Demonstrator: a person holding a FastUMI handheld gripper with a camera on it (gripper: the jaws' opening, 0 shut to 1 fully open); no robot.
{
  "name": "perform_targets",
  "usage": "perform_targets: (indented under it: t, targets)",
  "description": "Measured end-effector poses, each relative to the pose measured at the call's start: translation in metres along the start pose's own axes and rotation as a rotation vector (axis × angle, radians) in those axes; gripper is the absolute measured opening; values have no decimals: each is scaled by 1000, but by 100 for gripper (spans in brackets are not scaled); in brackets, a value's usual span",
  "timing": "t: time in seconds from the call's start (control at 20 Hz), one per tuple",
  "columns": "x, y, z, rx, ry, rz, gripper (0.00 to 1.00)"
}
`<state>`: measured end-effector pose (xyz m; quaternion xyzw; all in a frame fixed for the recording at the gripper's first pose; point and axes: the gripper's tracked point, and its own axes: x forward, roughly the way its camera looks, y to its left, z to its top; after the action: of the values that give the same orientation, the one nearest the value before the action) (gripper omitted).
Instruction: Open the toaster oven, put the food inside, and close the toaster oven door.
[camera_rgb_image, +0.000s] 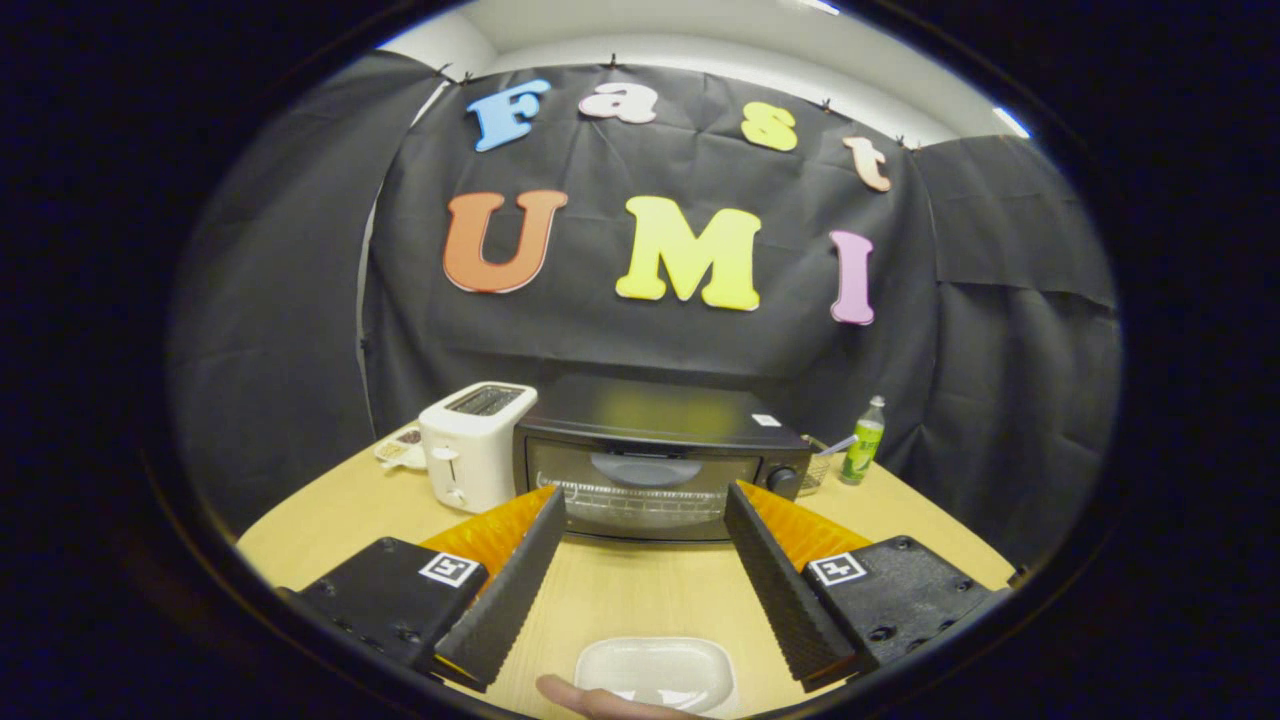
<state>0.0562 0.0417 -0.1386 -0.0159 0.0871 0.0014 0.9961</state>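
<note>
Now the gripper (645, 500) is wide open with nothing in it, one shut toaster oven (655, 460) just ahead, one white dish (655, 670) between its fingers, one toaster (475, 445), one bottle (864, 442).

Black cloth (640, 330) hangs creased as the booth's back wall, with further dark panels (1020, 330) angled in on both sides of it. Above the cloth, a white wall (700, 55) meets a pale ceiling with a bright light strip (1010, 122). Below the cloth stands a light wooden table (640, 590).
</note>
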Motion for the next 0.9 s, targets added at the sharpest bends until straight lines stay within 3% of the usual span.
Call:
perform_targets:
  t: [0.3,0.4,0.6,0.9]
  targets:
    - [-104,-55,78,0,-220,-69,100]
    - [-125,-66,83,12,-244,-80,100]
    - [-155,-70,90,82,-228,-34,100]
    - [-169,-70,98,97,-253,-35,100]
